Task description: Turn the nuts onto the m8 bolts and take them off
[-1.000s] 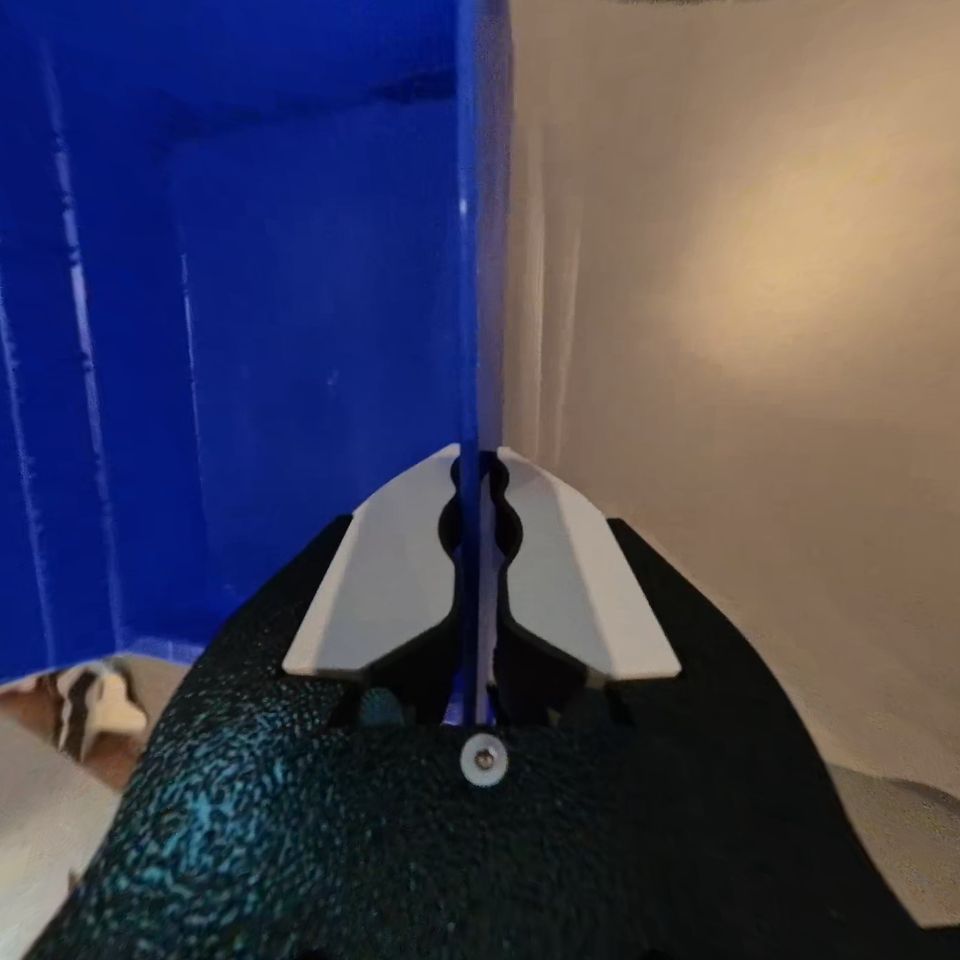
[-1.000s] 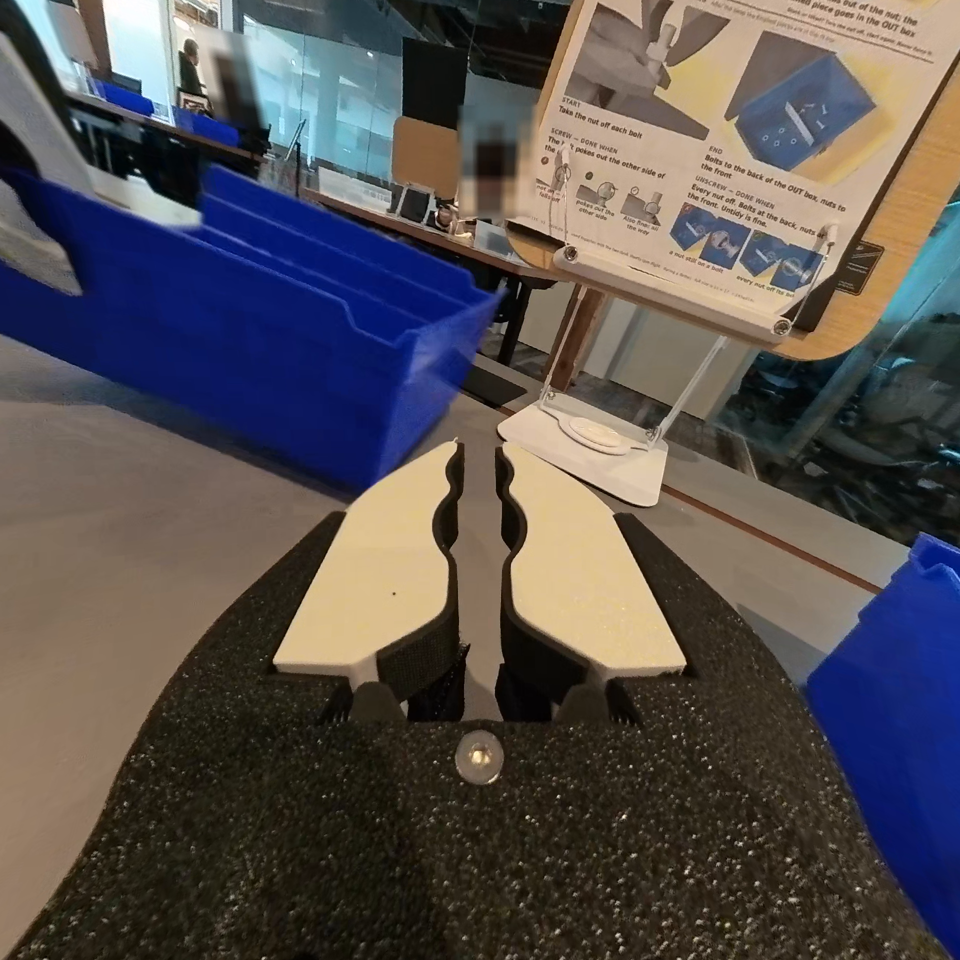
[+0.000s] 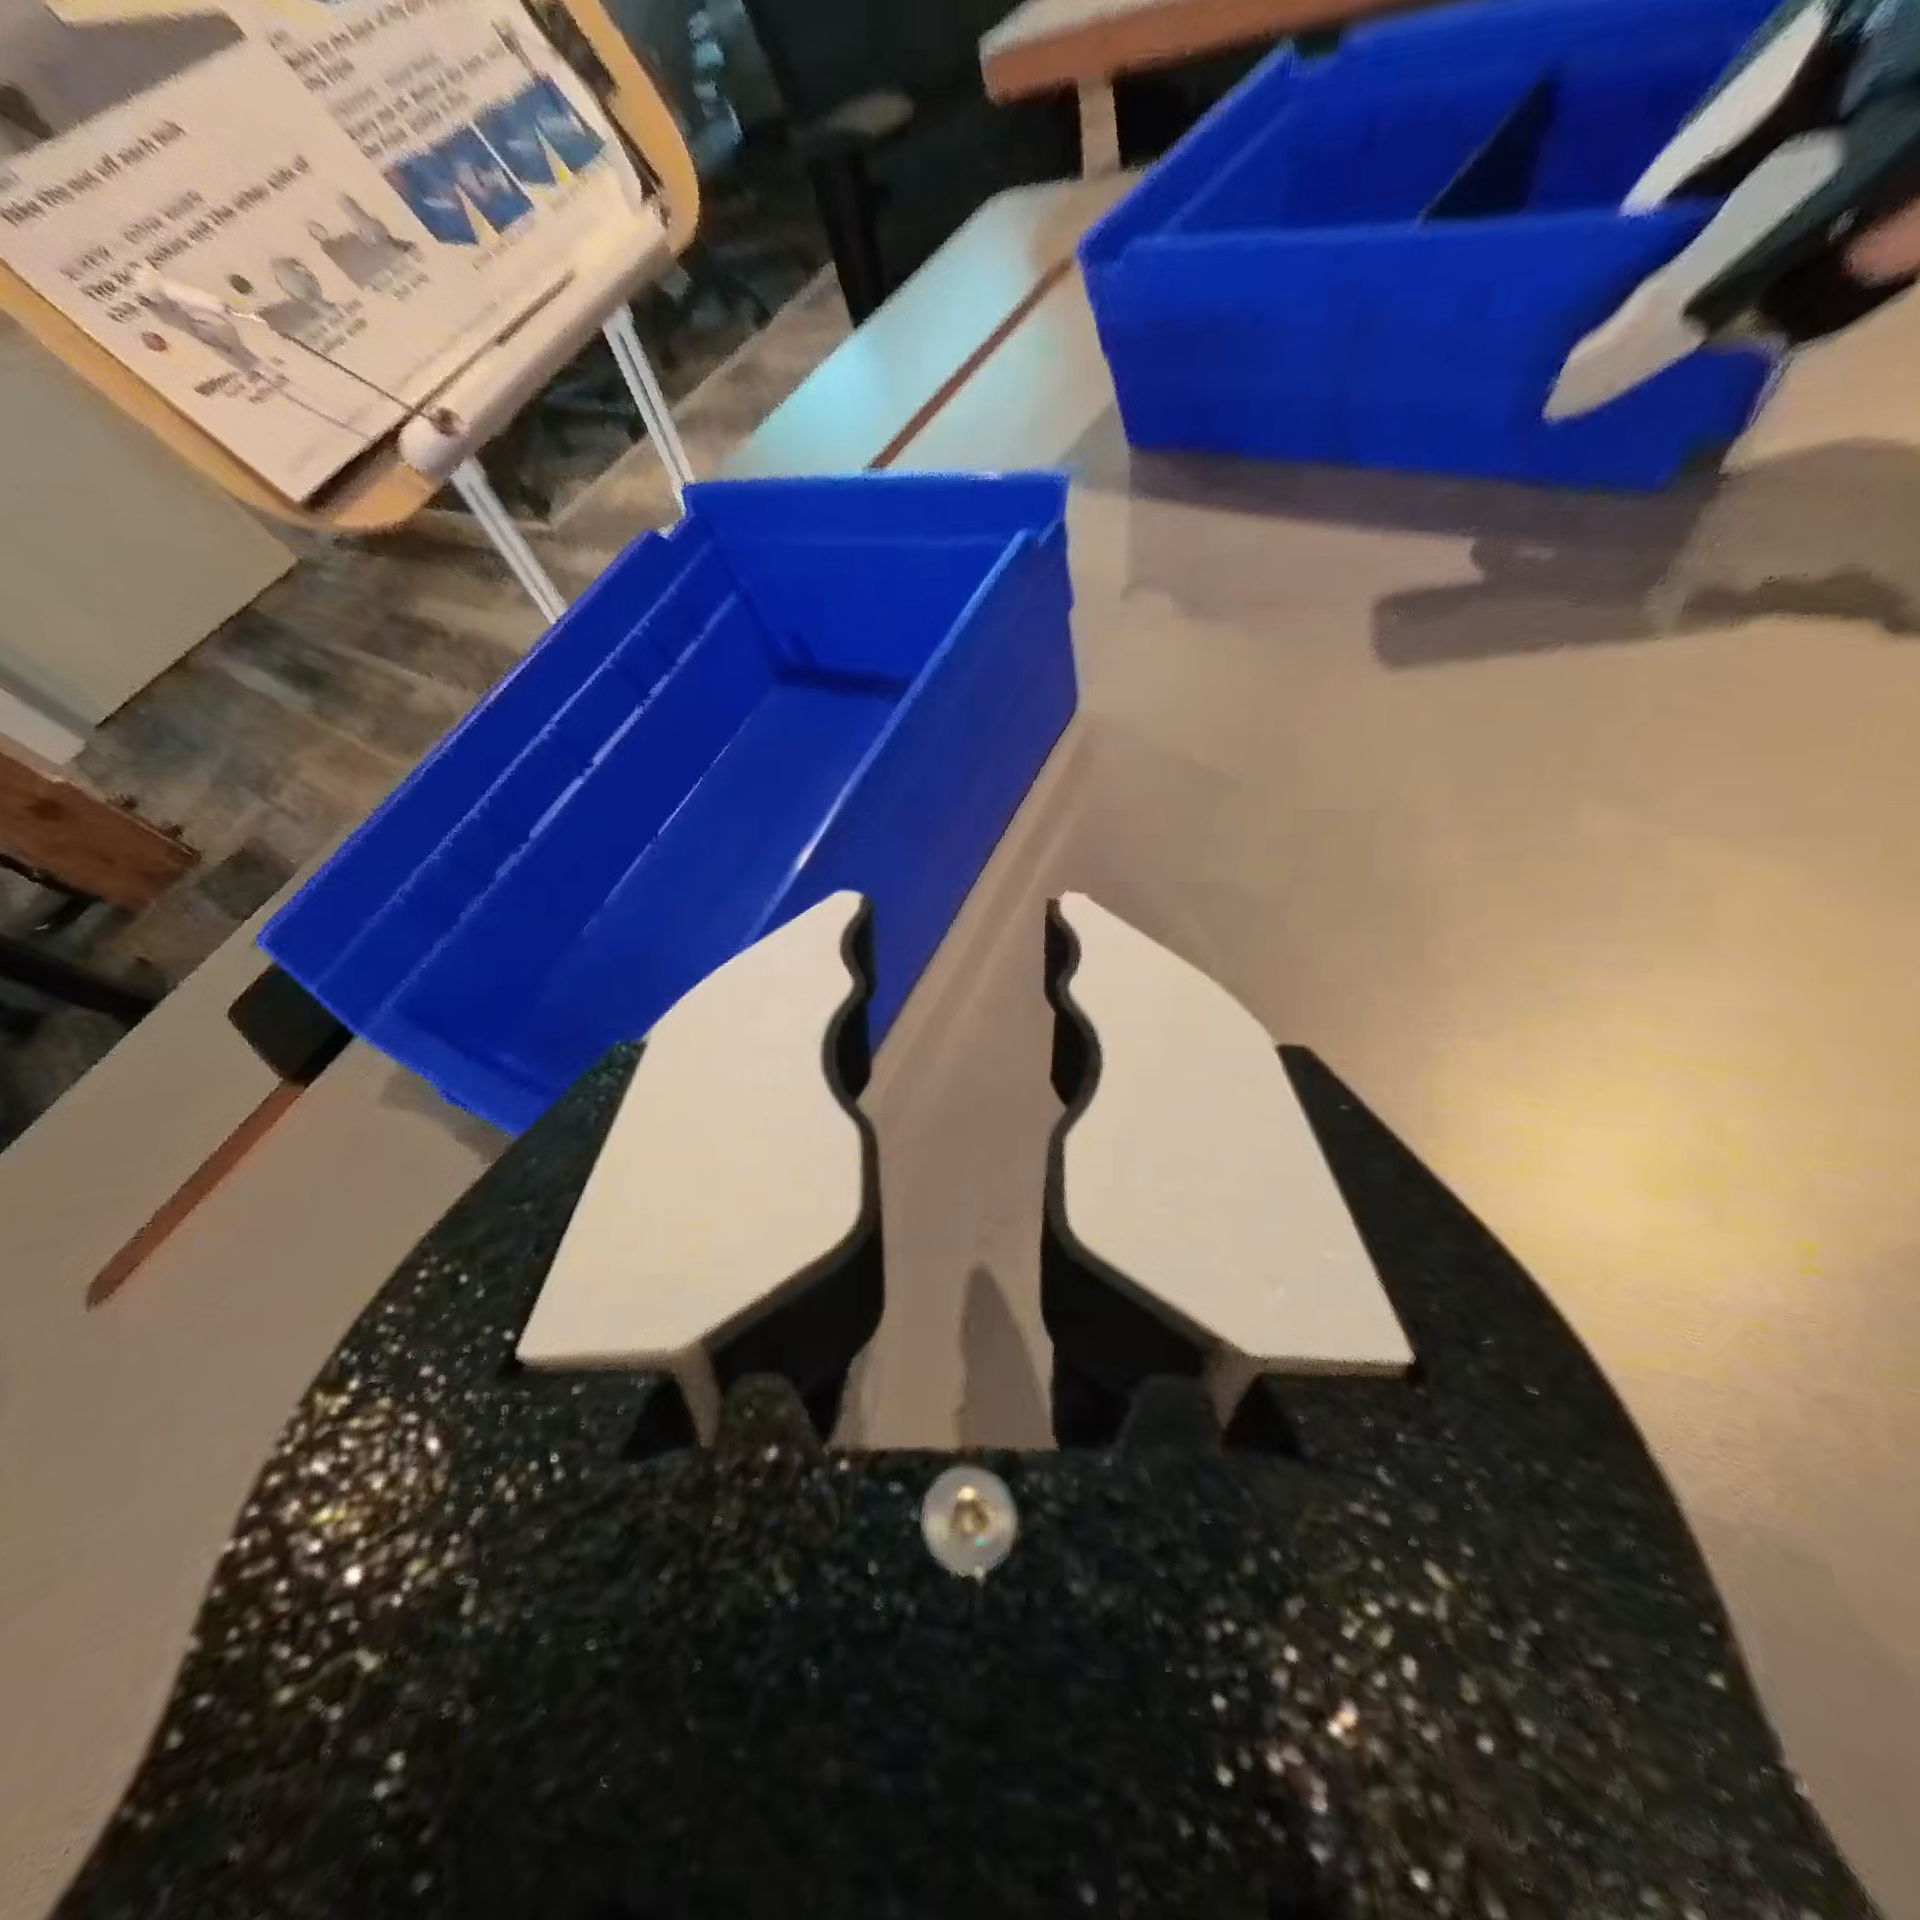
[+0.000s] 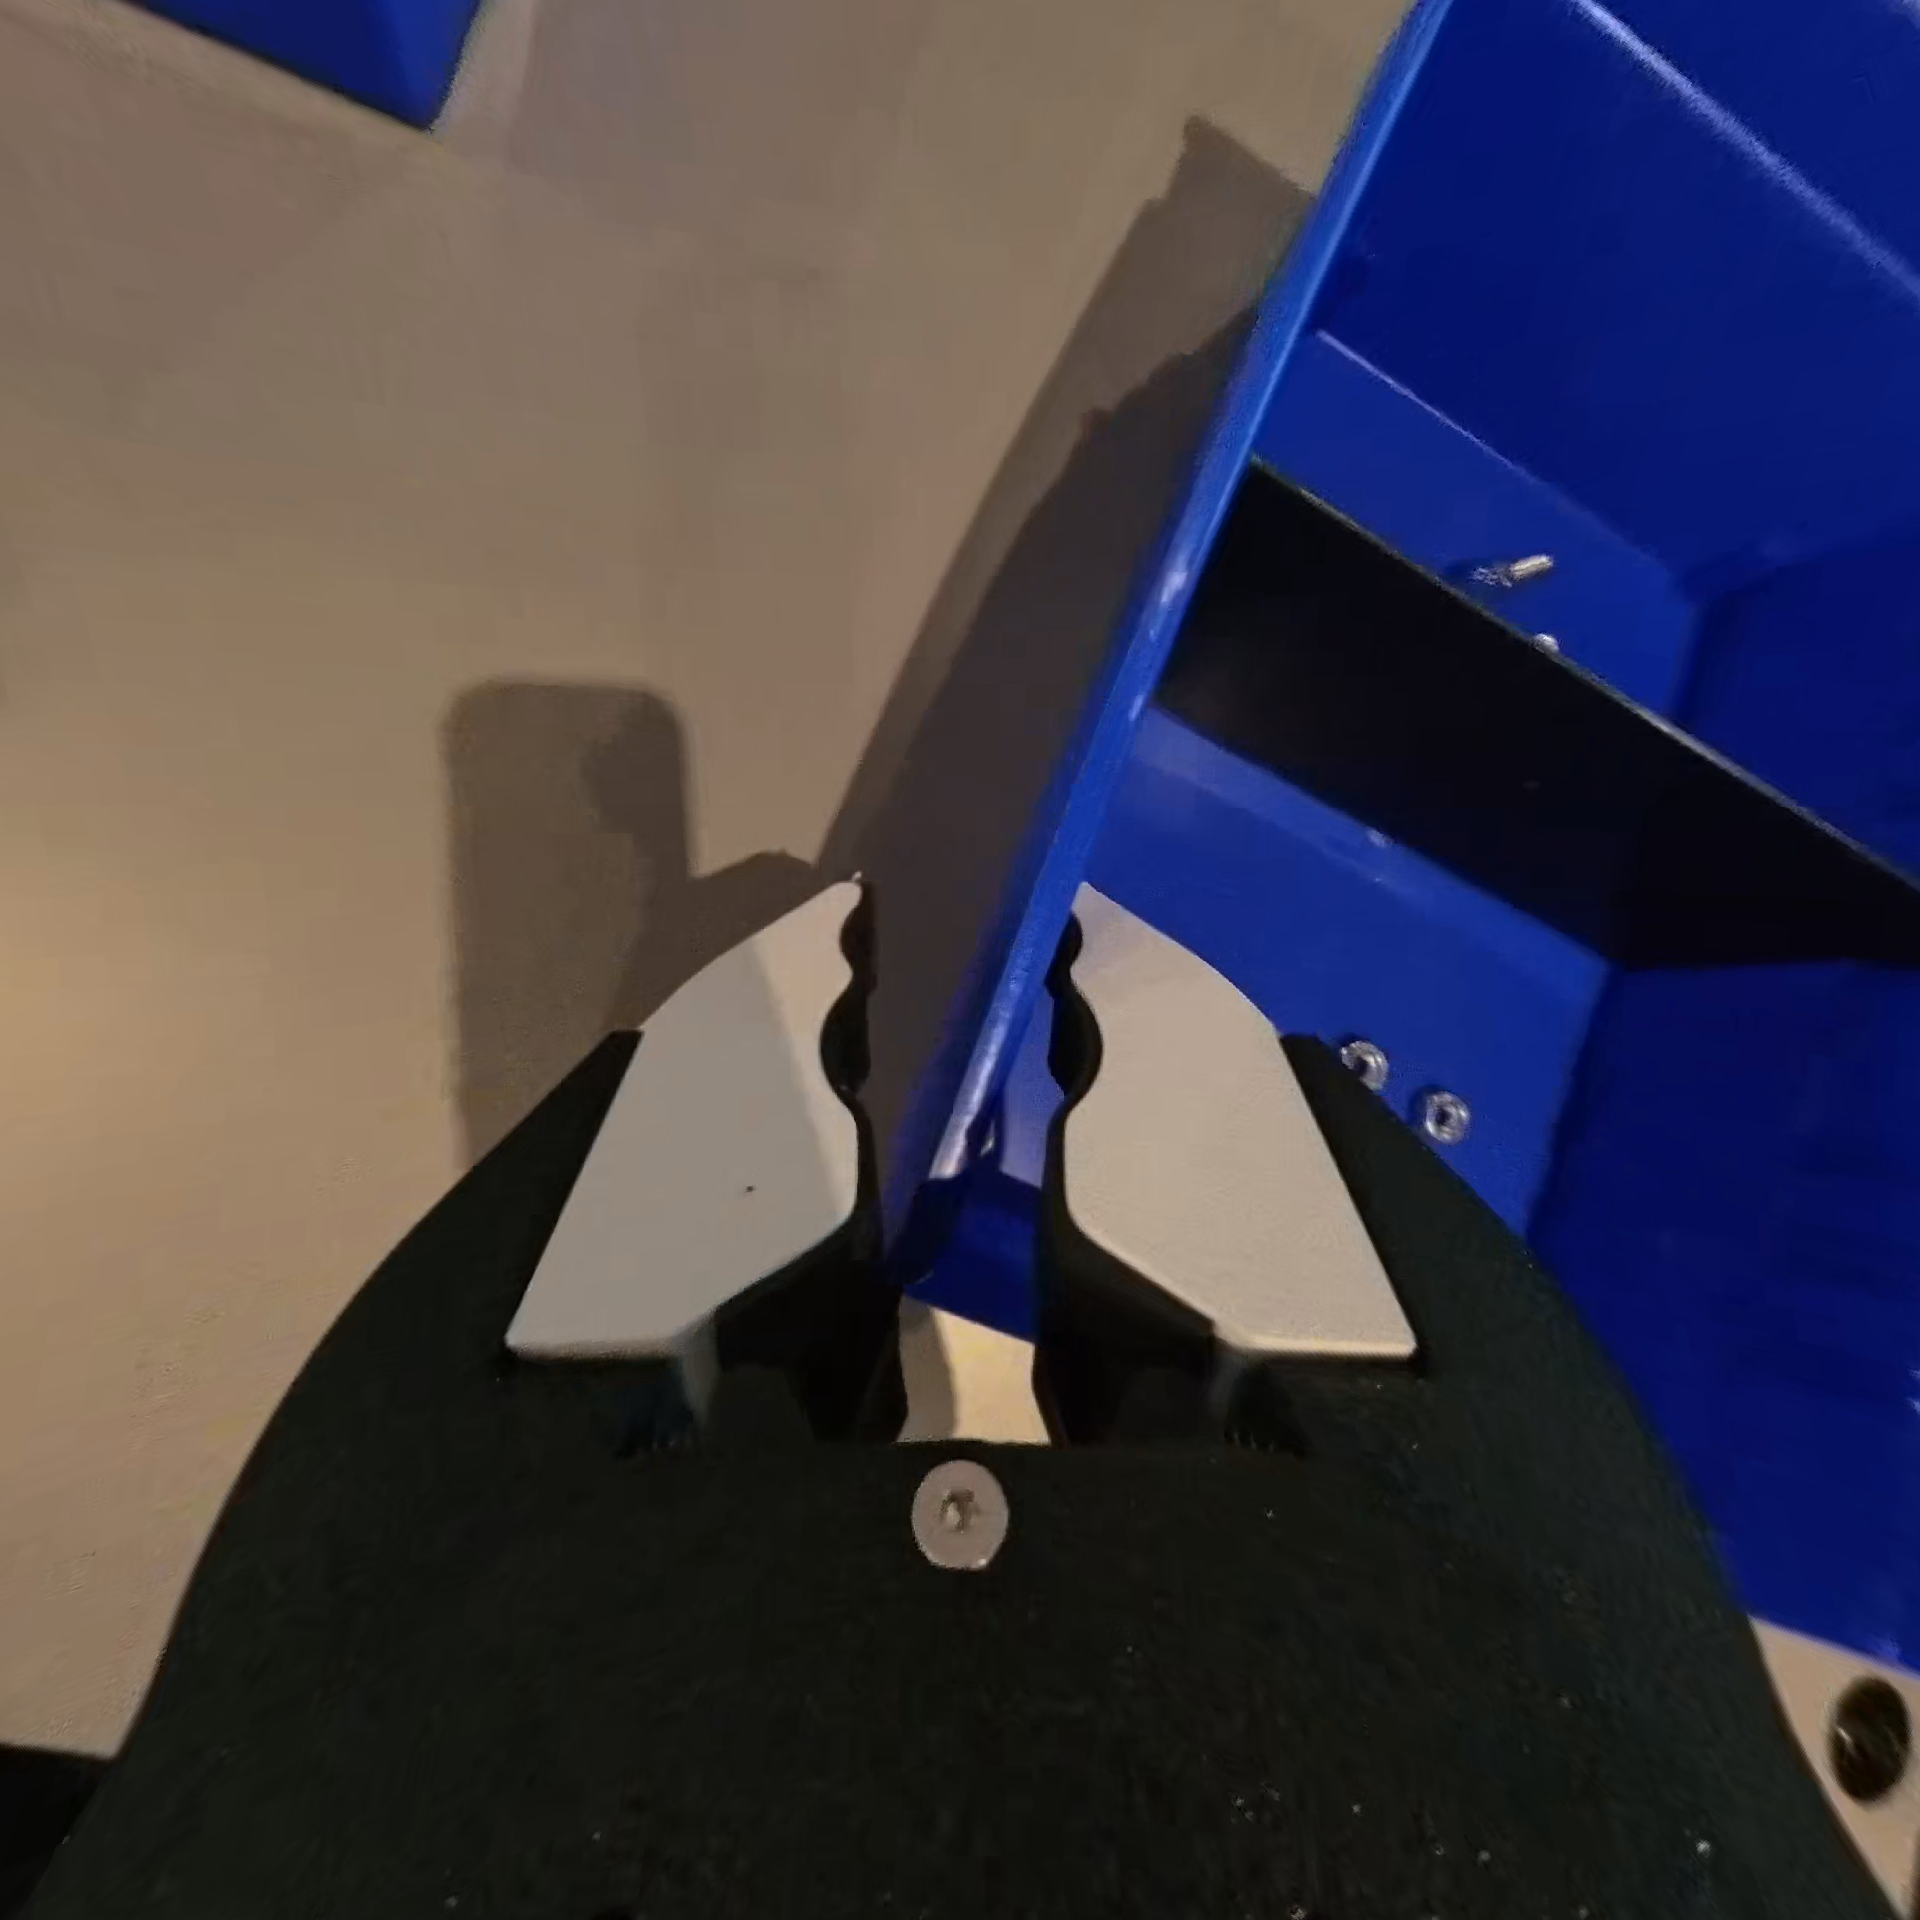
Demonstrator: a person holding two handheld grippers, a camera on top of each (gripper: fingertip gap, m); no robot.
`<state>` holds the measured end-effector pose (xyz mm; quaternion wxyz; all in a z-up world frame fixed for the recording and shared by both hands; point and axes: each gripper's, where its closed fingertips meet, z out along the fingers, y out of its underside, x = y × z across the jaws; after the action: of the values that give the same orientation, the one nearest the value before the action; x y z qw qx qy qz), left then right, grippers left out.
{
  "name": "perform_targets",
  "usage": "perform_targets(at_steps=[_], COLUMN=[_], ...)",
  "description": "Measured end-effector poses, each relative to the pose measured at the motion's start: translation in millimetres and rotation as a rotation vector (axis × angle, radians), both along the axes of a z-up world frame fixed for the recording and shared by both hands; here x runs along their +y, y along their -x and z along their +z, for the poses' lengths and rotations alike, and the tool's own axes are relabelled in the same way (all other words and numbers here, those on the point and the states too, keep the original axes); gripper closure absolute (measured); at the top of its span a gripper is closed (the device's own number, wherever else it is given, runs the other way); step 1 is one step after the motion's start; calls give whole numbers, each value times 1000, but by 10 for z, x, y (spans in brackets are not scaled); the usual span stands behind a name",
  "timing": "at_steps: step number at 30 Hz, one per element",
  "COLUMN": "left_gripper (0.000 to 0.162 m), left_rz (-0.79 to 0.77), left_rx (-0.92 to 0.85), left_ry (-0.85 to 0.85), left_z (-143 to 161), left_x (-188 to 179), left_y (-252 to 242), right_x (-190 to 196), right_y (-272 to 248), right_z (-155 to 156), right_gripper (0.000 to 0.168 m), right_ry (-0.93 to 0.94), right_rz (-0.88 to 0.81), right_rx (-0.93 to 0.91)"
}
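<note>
Here both grippers, left gripper (image 3: 958, 935) and right gripper (image 4: 961, 914), gape released above the grey table (image 3: 1455, 883).

Both grippers, left (image 3: 958, 935) and right (image 4: 958, 914), have pale scalloped fingers, speckled black bodies, one silver screw at six o'clock.

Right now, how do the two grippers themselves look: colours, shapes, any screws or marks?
Both look alike. The left gripper has two pale grey fingers with wavy, notched inner edges lined in black, set in a black, rough-grained body with one silver screw at the centre. The right gripper matches, with a small dark dot on one finger. No cables show.
</note>
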<state>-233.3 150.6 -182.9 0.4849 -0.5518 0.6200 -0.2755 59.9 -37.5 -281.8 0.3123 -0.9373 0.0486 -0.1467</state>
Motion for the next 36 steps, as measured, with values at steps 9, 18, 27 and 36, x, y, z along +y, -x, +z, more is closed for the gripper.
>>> perform_targets(at_steps=[9,18,27,36], left_gripper=[134,138,140,145], left_rz=[22,74,198,553], left_rx=[-107,-130,-148,-132], left_ry=[54,93,94,108], left_z=[90,-8,32,49], left_x=[-307,-290,-195,34], left_y=[426,636,1070,2035], right_x=[-747,-1418,-1159,-162], right_y=[350,1024,1968,3115], right_z=[29,139,245,206], right_gripper=[161,162,162,160], right_ry=[-16,-71,-114,-102], right_rz=[163,571,1000,1213], right_rx=[-61,28,93,60])
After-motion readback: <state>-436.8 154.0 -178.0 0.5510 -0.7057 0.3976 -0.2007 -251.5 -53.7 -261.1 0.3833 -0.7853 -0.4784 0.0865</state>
